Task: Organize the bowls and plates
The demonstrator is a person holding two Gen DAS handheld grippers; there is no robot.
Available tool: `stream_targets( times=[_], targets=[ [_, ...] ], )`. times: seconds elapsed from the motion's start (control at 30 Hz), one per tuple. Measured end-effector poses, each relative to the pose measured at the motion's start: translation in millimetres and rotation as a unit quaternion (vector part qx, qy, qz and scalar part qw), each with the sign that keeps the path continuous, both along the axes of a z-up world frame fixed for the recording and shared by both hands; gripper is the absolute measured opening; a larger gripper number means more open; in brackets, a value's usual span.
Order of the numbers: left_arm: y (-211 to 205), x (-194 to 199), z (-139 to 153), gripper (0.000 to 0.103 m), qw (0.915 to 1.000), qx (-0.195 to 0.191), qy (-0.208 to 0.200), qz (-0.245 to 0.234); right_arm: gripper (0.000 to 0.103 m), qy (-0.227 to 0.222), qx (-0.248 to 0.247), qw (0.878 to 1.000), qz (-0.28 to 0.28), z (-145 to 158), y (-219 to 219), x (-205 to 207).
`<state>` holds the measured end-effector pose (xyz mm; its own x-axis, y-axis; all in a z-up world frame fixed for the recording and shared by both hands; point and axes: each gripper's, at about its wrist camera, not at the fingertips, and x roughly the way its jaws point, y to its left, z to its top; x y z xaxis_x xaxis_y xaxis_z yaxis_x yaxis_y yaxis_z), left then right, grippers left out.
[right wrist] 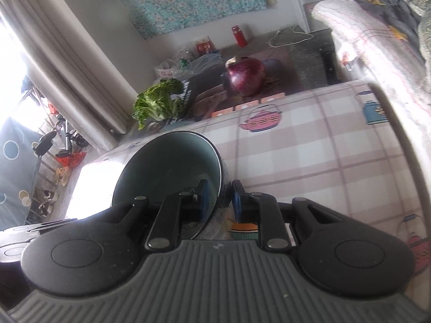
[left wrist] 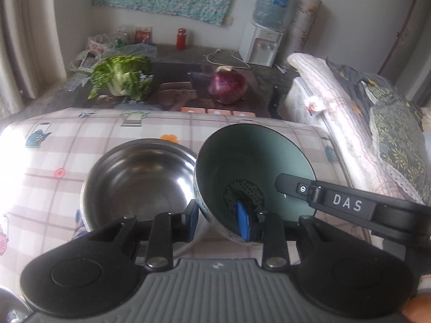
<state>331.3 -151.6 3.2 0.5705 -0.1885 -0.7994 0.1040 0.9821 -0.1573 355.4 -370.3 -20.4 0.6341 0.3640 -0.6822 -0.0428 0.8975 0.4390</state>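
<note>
A green bowl (left wrist: 256, 161) with a dark rim is tilted above the checked tablecloth (left wrist: 80, 148). My left gripper (left wrist: 219, 222) straddles its near rim, one blue pad inside and one outside, with a gap still showing on the outer side. My right gripper (right wrist: 219, 202) is closed on the same bowl (right wrist: 172, 167) at its right rim, one pad inside and one outside. The right gripper's black finger marked DAS (left wrist: 347, 203) reaches over the bowl in the left wrist view. A steel bowl (left wrist: 137, 180) sits on the cloth just left of the green bowl.
Beyond the table's far edge lie a leafy cabbage (left wrist: 121, 75), a purple cabbage (left wrist: 229, 84), bags and a red bottle (left wrist: 181, 39). A water dispenser (left wrist: 262, 43) stands at the back. Folded bedding (left wrist: 363, 123) lies to the right.
</note>
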Motion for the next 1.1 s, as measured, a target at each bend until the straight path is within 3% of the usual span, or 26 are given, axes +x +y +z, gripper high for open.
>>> stream_targets(
  times=[0.33, 0.63, 0.73, 0.8, 0.83, 0.9, 0.97, 1.1],
  targets=[
    [65, 15, -20, 0.031, 0.9987, 0.008, 0.015, 0.048, 0.017, 0.008, 0.003, 0.999, 0.053, -14, 72, 28],
    [93, 33, -54, 0.031, 0.9968, 0.009, 0.048, 0.062, 0.017, 0.023, -0.022, 0.997, 0.071, -40, 113, 47],
    [96, 29, -54, 0.033, 0.9977, 0.004, 0.040, 0.054, 0.019, 0.018, -0.041, 0.996, 0.072, -44, 121, 48],
    [96, 25, -47, 0.043, 0.9986, 0.008, 0.022, 0.047, 0.020, 0.010, -0.052, 0.996, 0.070, -45, 123, 46],
    [95, 23, -42, 0.050, 0.9988, 0.009, 0.013, 0.047, 0.022, 0.007, -0.053, 0.996, 0.070, -44, 123, 45],
    [97, 17, -31, 0.053, 0.9989, 0.009, -0.003, 0.045, 0.032, 0.003, -0.047, 0.996, 0.071, -41, 122, 44],
    [99, 10, -19, 0.062, 0.9989, 0.012, -0.018, 0.042, 0.050, -0.002, -0.039, 0.997, 0.067, -35, 119, 42],
    [108, -14, 1, 0.072, 0.9982, 0.016, -0.047, 0.034, 0.061, -0.023, -0.025, 0.998, 0.060, -16, 114, 29]
  ],
)
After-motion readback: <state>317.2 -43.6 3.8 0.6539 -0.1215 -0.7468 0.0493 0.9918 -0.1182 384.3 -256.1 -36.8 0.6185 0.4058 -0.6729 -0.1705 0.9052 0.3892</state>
